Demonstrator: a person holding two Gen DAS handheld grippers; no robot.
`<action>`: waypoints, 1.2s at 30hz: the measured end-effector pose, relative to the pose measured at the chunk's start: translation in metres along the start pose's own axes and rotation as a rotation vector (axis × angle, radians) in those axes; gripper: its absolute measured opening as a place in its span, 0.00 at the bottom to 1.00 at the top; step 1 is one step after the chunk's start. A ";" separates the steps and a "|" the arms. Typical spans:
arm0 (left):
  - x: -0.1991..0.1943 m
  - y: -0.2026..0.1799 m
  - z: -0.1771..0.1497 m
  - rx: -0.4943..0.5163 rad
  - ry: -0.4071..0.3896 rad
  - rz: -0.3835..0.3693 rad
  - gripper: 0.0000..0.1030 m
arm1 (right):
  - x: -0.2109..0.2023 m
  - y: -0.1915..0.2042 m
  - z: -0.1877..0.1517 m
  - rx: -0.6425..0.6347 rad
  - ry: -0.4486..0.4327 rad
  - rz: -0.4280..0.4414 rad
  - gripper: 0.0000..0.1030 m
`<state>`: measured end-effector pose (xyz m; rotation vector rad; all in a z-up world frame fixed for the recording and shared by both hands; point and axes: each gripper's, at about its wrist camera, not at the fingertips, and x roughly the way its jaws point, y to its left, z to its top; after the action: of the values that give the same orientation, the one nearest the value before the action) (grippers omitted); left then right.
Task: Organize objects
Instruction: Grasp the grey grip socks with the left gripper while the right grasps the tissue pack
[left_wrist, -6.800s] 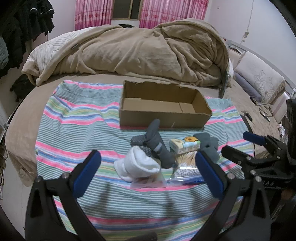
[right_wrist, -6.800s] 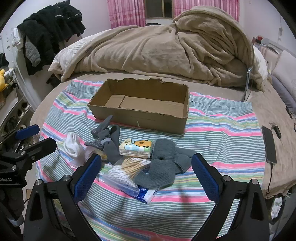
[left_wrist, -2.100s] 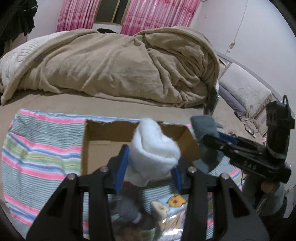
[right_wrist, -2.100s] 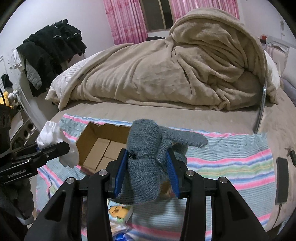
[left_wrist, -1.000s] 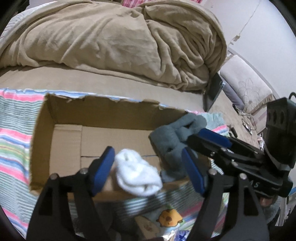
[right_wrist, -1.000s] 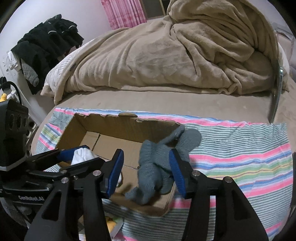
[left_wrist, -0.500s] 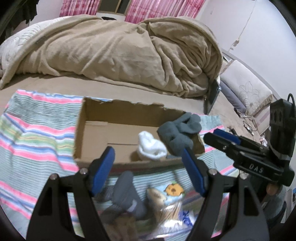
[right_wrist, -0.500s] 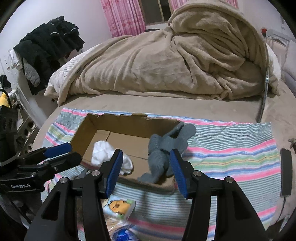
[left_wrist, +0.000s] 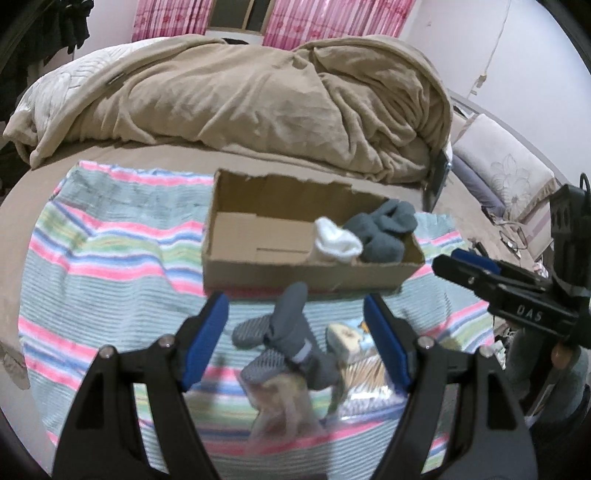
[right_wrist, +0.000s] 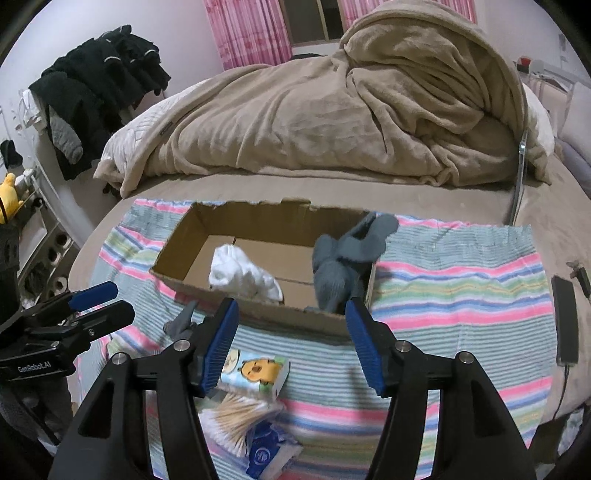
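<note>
socks are what this sorting is about, and two bundles already lie in the cardboard box (left_wrist: 295, 269): the white sock bundle (left_wrist: 337, 243) and the grey sock bundle (left_wrist: 382, 232), touching each other at the end of the box nearer the right gripper, the grey one draped partly over the box wall in the right wrist view.

both grippers are empty. the left gripper (left_wrist: 295, 343) hangs with its fingers (left_wrist: 207, 339) wide apart, and between them, just short of the box, lies a dark grey sock pair (left_wrist: 288, 343) on the striped cloth (left_wrist: 110, 258) spread over the bed. just beyond the right-hand finger of that gripper sits a small tissue pack with a cartoon face (right_wrist: 258, 371). the right gripper (right_wrist: 291, 347) also stands wide, nothing in it; the tissue pack lies just inside its left-hand finger, and nearer the camera a cotton swab bag (right_wrist: 236, 419) and a blue packet (right_wrist: 269, 452), both blurred.

by my reading the step in hand is the gap between a drop and the next pick. the next move likely calls for the left gripper to lower over the dark grey sock pair, close on its thick middle, and carry it to the free end of the box. the floppy toe may snag the box wall.
</note>
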<state>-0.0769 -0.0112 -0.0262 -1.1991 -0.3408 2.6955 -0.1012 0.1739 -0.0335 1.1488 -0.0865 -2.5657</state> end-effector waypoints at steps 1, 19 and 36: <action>0.000 0.001 -0.004 0.000 0.003 0.003 0.75 | 0.000 0.001 -0.003 -0.001 0.003 0.000 0.62; 0.020 0.025 -0.043 -0.026 0.084 0.028 0.75 | 0.021 0.022 -0.032 -0.033 0.086 0.013 0.73; 0.043 0.044 -0.048 -0.054 0.133 0.050 0.75 | 0.066 0.041 -0.044 -0.067 0.204 0.051 0.73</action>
<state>-0.0724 -0.0359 -0.0998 -1.4126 -0.3707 2.6460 -0.0986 0.1179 -0.1026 1.3567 0.0175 -2.3741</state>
